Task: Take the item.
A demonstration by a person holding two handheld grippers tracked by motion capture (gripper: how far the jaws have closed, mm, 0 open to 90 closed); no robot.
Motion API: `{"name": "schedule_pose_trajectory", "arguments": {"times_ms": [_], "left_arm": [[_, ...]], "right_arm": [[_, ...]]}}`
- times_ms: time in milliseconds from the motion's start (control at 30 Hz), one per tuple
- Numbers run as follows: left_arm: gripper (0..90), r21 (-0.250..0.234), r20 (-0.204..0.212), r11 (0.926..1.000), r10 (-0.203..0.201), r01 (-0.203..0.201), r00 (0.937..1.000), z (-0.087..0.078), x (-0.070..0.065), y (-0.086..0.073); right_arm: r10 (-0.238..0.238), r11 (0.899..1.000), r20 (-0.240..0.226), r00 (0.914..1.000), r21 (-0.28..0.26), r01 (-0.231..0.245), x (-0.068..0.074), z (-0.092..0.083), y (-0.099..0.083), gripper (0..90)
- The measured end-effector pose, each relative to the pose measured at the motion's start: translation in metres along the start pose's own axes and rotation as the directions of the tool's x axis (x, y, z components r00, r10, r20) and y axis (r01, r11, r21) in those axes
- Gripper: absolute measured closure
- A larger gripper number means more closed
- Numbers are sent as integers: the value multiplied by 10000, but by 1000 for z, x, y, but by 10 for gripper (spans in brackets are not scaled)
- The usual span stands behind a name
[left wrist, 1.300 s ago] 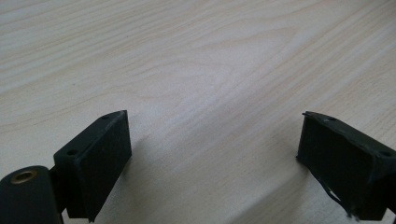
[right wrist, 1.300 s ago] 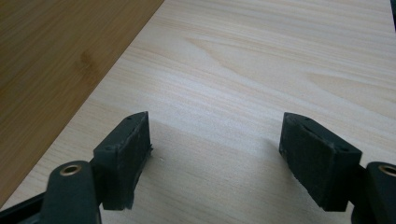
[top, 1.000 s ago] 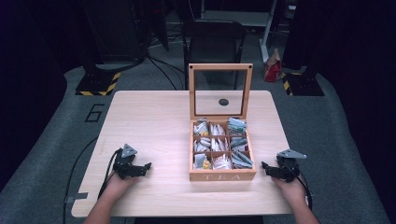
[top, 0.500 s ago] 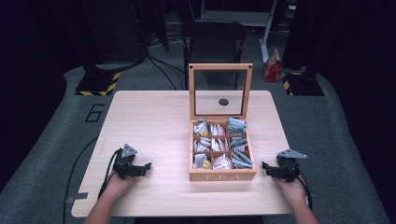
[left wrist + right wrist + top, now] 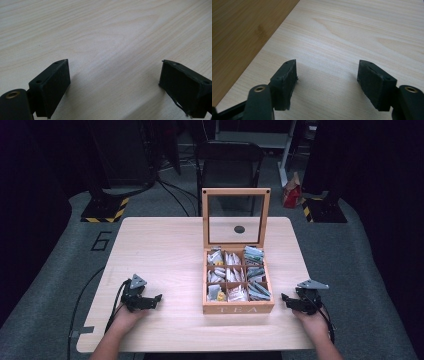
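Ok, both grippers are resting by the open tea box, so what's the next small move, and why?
Probably lift the right gripper toward the tea box: its lid stands open, sachets fill the compartments, and its jaws, which have just been closing slightly, hold nothing over bare table.

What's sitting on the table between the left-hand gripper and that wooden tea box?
Nothing: in the high view, only bare table lies between the left gripper and the tea box. Its jaws stand open over plain wood in the left gripper view.
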State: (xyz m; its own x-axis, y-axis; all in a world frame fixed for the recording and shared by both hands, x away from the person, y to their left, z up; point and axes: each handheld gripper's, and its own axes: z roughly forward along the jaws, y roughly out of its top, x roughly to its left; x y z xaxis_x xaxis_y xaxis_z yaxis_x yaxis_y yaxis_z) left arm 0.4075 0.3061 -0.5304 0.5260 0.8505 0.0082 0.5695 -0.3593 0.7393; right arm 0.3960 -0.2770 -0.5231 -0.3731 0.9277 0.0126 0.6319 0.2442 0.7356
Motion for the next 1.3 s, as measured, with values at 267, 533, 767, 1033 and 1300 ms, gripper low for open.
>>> {"name": "schedule_pose_trajectory", "arguments": {"times_ms": [267,533,767,1033,1300], "left_arm": [[93,0,-1,10000,2,-2,10000,0,0,0],[93,-2,12,10000,-25,25,10000,0,0,0],[93,8,-2,10000,12,-12,10000,0,0,0],[93,11,-1,10000,11,-11,10000,0,0,0],[93,-1,-7,10000,8,-8,10000,0,0,0]], "right_arm": [[-84,9999,52,10000,78,83,0,-5,4,341],[-95,9999,-177,9998,-118,93,4,-10,9,364],[-198,9989,-225,9996,-437,188,7,-16,14,371],[19,9975,-337,9994,-705,-42,8,-24,18,372],[-171,9963,-377,9991,-844,139,14,-29,22,372]]}}
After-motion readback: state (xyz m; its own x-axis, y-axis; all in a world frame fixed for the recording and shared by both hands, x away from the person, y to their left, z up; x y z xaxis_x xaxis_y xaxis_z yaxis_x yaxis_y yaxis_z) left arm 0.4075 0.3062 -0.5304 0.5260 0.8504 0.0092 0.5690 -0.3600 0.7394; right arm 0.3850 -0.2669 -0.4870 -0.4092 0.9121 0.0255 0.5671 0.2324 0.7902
